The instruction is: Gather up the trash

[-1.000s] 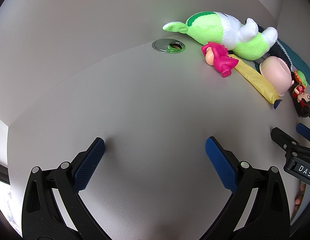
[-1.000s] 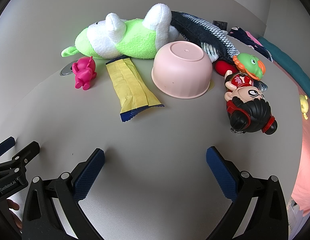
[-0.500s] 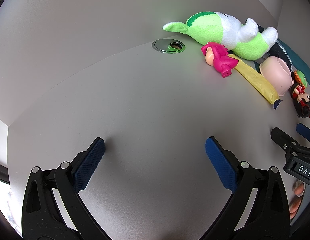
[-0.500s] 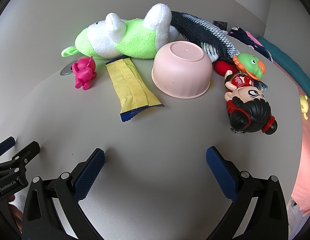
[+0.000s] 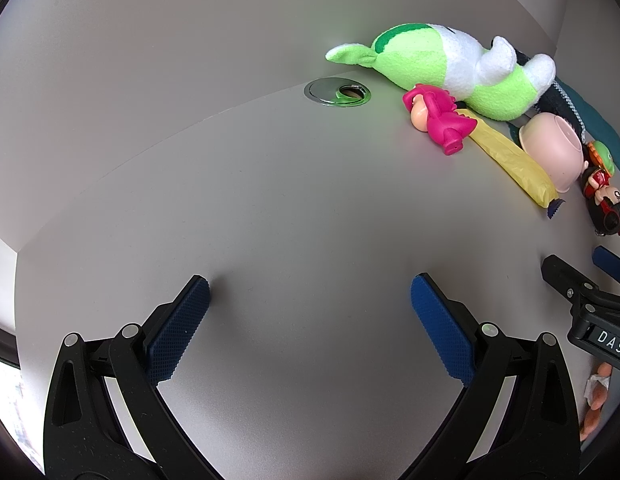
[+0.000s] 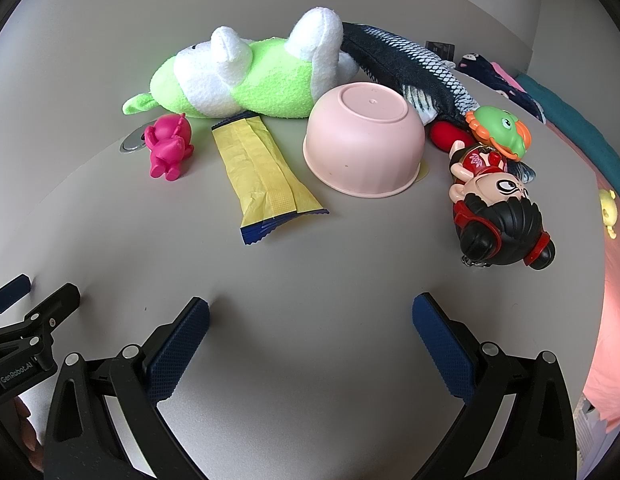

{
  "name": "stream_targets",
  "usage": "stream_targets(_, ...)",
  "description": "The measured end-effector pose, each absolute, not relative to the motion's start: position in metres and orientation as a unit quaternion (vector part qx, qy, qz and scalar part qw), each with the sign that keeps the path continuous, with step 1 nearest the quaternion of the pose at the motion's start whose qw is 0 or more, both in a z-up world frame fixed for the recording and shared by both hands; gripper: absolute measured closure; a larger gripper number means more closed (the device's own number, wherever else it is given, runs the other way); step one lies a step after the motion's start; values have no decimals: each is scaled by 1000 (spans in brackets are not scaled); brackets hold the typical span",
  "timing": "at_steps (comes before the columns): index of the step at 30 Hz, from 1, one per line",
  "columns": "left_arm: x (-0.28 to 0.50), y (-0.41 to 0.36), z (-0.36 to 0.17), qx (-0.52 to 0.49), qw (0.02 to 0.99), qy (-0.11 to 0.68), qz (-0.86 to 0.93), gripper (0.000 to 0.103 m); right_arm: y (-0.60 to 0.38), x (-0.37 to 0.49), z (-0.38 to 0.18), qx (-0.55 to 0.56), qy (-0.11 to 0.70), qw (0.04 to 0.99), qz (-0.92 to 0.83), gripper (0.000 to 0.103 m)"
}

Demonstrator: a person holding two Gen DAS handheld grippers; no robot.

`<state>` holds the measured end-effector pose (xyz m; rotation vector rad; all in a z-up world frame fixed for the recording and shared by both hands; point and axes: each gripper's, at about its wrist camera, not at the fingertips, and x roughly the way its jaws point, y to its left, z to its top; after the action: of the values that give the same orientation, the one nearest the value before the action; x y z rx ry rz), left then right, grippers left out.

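Both tongs apart, empty, over bare desk [image 6: 310,280]. Wrapper [image 6: 266,168] flat between pink toy [image 6: 168,148] and overturned bowl [image 6: 364,140]; plush [image 6: 246,80] behind.

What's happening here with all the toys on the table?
Someone is holding two grabber tools over a grey table to pick up trash. Both the left gripper and the right gripper are open and empty. The only trash-looking thing is a yellow wrapper, lying between a pink toy figure and an upside-down pink bowl. Nothing has been picked up yet. The green plush lies behind them.
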<state>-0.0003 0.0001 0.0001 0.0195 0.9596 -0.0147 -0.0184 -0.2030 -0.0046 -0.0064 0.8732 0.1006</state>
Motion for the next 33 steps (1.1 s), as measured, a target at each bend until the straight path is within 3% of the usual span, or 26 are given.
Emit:
stream_targets(8,-17,-16,40,13,904,426,-44,6,-221,-44,33,-12,394,912,115,2)
stream_targets(14,15,-45,74,19,908,417,-49,6,-250,-31,79,-19,371,919,132,2)
stream_targets(20,54,-52,89,-70,892,445,-43,6,-283,1,100,-10,365,924,114,2)
stream_targets(28,99,-82,110,-183,864,469,-8,6,-305,65,118,-24,365,924,107,11)
stream_targets(33,134,-117,98,-218,842,493,-4,6,-315,111,114,-16,384,916,115,28)
